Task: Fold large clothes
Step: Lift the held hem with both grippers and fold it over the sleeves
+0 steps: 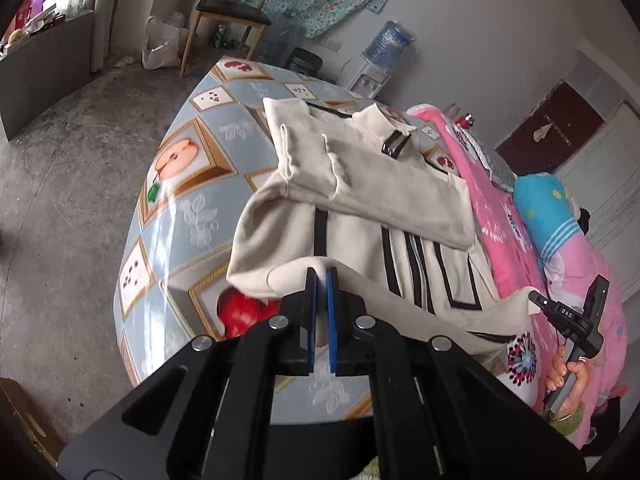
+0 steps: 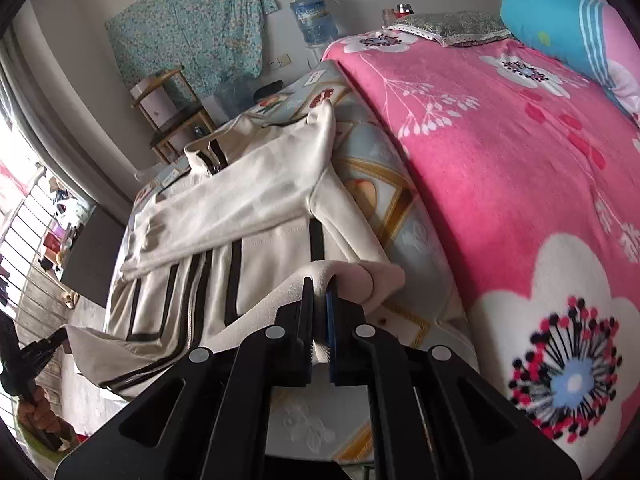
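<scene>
The cream jacket [image 1: 372, 184] lay on the counter [image 1: 188, 216], sleeves folded in. Left tool [image 1: 321, 276] and right tool [image 2: 319, 286] each clenched a hem corner; both should rise evenly, carrying the hem toward the collar

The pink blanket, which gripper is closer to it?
Right. The right gripper pinches the jacket hem corner beside the pink blanket; the left gripper holds the opposite corner.

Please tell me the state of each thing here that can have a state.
Jacket: on table, sleeves folded across, hem lifted.
Left gripper: shut on hem.
Right gripper: shut on hem.
Chair: upright, vacant.
Water bottle: inverted on dispenser.
</scene>
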Demonstrator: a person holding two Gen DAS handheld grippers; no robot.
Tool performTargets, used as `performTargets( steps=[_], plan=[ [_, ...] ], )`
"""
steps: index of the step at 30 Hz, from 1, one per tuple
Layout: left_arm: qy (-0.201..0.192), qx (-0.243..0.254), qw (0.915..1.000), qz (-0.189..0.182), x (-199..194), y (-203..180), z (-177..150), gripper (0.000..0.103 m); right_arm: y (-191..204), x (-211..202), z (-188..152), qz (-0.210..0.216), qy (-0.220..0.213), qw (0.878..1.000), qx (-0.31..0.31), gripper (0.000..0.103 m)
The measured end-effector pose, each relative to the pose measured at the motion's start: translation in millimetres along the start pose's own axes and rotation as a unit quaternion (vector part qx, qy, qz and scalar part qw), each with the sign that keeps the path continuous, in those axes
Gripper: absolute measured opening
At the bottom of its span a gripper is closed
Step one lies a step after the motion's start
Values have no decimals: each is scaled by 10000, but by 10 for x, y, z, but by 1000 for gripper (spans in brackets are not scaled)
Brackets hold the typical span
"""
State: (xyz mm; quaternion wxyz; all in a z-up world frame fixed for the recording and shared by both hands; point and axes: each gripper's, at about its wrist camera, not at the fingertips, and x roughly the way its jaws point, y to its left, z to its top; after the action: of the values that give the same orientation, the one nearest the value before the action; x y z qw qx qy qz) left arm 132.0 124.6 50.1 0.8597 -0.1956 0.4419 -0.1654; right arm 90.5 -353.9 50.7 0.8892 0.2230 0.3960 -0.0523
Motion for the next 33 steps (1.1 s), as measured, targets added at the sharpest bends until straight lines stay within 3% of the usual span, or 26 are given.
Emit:
performTargets(
  steps=[3,5,6,7,8,11,13,19,24,27,33],
  plan=[
    [18,-40,9999,134,290,56,299,5,-57,383,313,222,96,9989,390,6],
    [-63,-45,9984,555,478,127,425,9,-132,702,421,305,303,9970,646,8],
    [-70,-85,9965,830,561,177,480,17,-171,837,444,319,422,9957,764,10],
    [-31,-169,9952,968,610,242,509,26,-225,948,453,268,527,9942,902,24],
    [-5,-301,9948,977,627,311,525,26,-267,1000,443,222,565,9930,1013,38],
    [-41,-486,9955,818,539,428,456,27,-379,928,347,424,410,9912,1184,54],
    [5,-447,9956,820,476,458,346,31,-438,802,242,427,346,9915,1178,60],
    [473,-653,9964,279,461,468,-121,46,-599,536,-170,537,582,9880,1325,60],
    [780,-1432,9866,-118,697,597,-336,49,-656,649,-372,533,820,9839,1494,60],
    [614,-1998,9774,-311,754,727,-318,50,-677,720,-351,651,676,9811,1690,60],
    [297,-2386,9698,-401,848,739,-209,63,-748,844,-319,635,228,9696,2354,60]
  ],
)
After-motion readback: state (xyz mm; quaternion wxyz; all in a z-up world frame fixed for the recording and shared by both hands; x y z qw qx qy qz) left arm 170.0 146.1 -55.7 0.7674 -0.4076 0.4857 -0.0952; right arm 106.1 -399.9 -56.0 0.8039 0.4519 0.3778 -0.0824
